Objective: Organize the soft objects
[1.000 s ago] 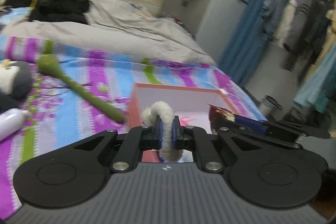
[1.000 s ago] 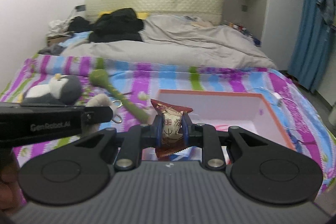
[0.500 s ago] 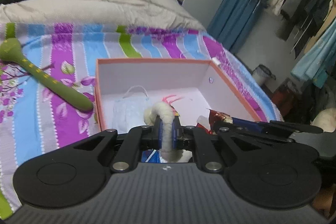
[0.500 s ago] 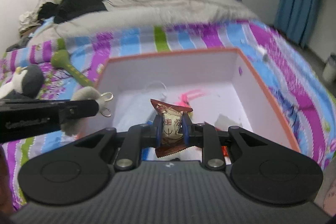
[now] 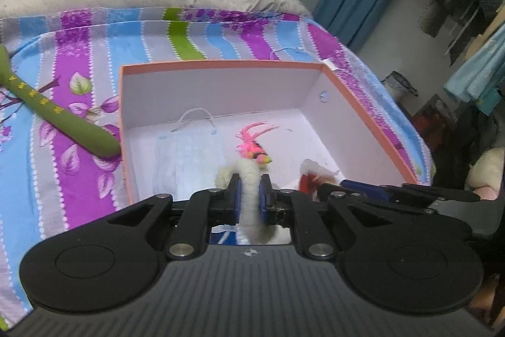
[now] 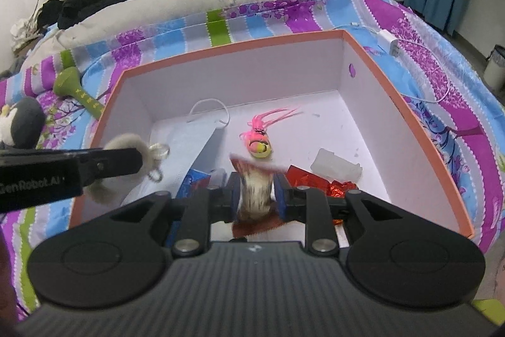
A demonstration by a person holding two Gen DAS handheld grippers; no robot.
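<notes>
My left gripper (image 5: 249, 198) is shut on a cream fluffy keychain toy (image 5: 249, 179) and holds it over the near left part of the orange-rimmed white box (image 5: 221, 64). The toy with its metal ring also shows in the right wrist view (image 6: 126, 144). My right gripper (image 6: 255, 191) holds a brown snack packet (image 6: 254, 188) between its fingers over the box's near edge (image 6: 221, 52); the packet is blurred and the fingers look slightly parted. In the box lie a face mask (image 6: 192, 141), a pink feathered toy (image 6: 260, 144) and red wrappers (image 6: 318, 182).
A green plush stick (image 5: 56, 119) lies on the striped bedsheet left of the box. A penguin plush (image 6: 19, 125) sits at the far left. A white charger and cable (image 6: 389, 43) lie right of the box. A grey duvet and black clothes are behind.
Both grippers have moved forward and tilted down over the box. The snack packet now looks blurred and the right fingers stand a little wider apart than before.
</notes>
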